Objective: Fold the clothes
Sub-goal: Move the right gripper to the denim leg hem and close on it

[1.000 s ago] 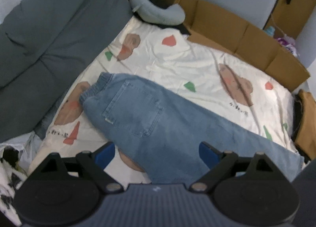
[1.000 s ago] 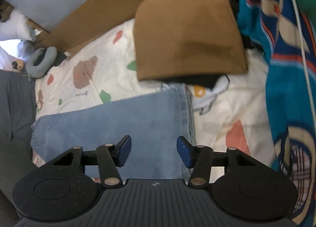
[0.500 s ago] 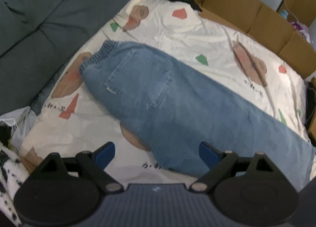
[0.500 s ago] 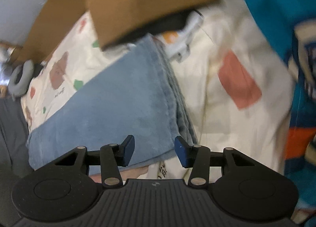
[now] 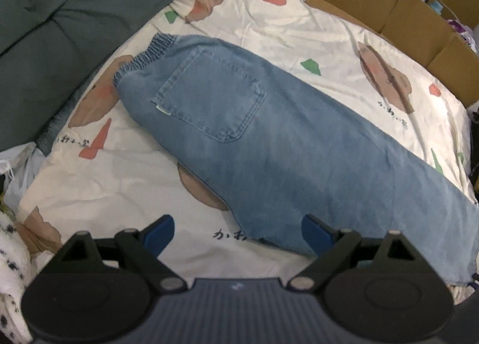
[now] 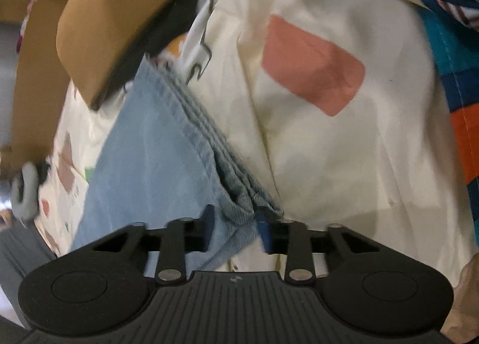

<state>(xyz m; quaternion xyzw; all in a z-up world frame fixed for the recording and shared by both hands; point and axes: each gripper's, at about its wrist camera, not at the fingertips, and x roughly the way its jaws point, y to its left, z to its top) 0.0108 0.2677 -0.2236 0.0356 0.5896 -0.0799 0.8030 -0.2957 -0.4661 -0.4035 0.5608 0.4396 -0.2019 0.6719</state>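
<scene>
Right gripper (image 6: 235,225) pinches the stacked hem corner of the jeans (image 6: 155,164); its jaws have just been closing, denim bunched between the blue pads. Judged: it takes the leg end because that end gets carried over toward the waistband for the next fold (layers are already doubled, so the pinch has to catch all of them). Outward at 11 o'clock a folded brown garment (image 6: 119,14) overlaps the far hem corner. At 1 o'clock lies bare cream sheet (image 6: 344,164) with a pink patch.

Left gripper (image 5: 238,231) is spread wide, pinching nothing. It hangs over the near long edge of the jeans (image 5: 269,140), one pad over the sheet (image 5: 113,194), the other over denim. Judged: it is lining up to pin or take that edge. The jeans run from the elastic waistband (image 5: 143,59) at 11 o'clock down to the leg end at 3 o'clock, back pocket up, lying flat on the sheet. Grey cushion (image 5: 60,14) at 10 o'clock, cardboard (image 5: 389,2) at 1 o'clock.

Versus a second ago: both views sit closer to the cloth. The right one is rolled, and its jaws were wider with nothing between them. The left's spread is unchanged.
</scene>
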